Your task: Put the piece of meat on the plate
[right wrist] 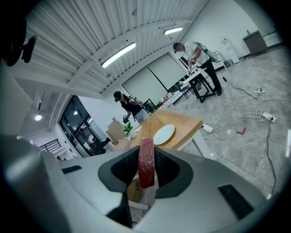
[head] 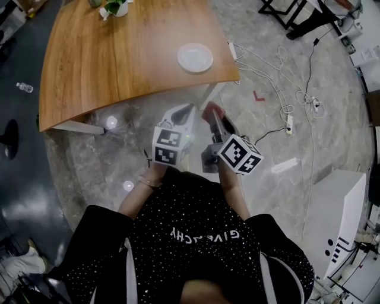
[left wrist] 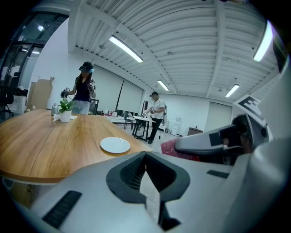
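The white plate [head: 195, 57] lies near the front right corner of the wooden table [head: 119, 59]. The red piece of meat [head: 211, 110] stands upright between the jaws of my right gripper [head: 215, 117], which is shut on it above the floor, short of the table edge. In the right gripper view the meat [right wrist: 146, 168] sits in the right gripper [right wrist: 147, 151], with the plate [right wrist: 164, 134] ahead. My left gripper [head: 181, 114] hangs beside it, shut and holding nothing. The left gripper view shows the left gripper [left wrist: 146, 157], the plate [left wrist: 115, 144] and the meat [left wrist: 175, 148].
A potted plant [head: 116, 7] stands at the table's far edge. White cables and a power strip [head: 289, 122] lie on the floor to the right, near a red mark [head: 257, 95]. A white cabinet [head: 332, 219] stands at lower right. Two people [left wrist: 157, 116] work in the background.
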`<state>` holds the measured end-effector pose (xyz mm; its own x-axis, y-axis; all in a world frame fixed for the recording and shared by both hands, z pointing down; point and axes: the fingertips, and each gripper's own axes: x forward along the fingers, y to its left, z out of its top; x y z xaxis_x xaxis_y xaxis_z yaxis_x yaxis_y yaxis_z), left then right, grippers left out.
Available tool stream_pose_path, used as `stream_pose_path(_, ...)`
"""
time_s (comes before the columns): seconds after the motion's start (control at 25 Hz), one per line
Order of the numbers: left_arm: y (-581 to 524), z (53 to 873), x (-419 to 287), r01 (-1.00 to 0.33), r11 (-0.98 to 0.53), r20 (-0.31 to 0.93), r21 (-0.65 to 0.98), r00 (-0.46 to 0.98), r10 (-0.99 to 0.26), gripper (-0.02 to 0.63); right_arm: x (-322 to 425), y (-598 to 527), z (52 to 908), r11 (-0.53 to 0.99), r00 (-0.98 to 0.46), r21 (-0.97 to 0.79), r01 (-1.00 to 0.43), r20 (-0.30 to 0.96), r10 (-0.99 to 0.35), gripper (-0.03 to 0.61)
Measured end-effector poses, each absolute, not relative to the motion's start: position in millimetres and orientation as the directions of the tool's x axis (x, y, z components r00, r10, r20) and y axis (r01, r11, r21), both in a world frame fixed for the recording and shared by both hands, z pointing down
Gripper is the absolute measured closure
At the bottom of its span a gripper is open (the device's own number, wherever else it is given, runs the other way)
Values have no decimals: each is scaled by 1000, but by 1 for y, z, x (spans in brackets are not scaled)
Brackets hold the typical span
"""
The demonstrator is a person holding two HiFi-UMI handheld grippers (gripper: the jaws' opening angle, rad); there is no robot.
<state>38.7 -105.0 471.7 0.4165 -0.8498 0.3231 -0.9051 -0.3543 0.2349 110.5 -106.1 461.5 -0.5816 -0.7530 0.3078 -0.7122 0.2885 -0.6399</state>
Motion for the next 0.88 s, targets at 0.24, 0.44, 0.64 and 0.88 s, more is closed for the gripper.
stream_pose_path(0.24, -141, 471, 36, -903, -355, 323, 242, 420, -848, 603, 105, -139, 462, 294, -589, -636, -713, 317, -743, 480)
stream_pose_path(0.44, -180, 471, 29, -903, -356, 327, 241, 421, -846, 603, 96, -177, 464, 289, -591, -640, -711, 322, -740, 480)
stream_pose_path(0.64, -221, 475, 18, -908, -340, 343, 246, 410, -845, 603, 86, -216, 469, 285, -598, -643, -711, 340, -725, 480)
stream_pose_path(0.88, -263, 476, 9, -904, -337, 356, 261, 415, -837, 603, 79, -257, 474, 258, -591, -647, -718, 371, -717, 480)
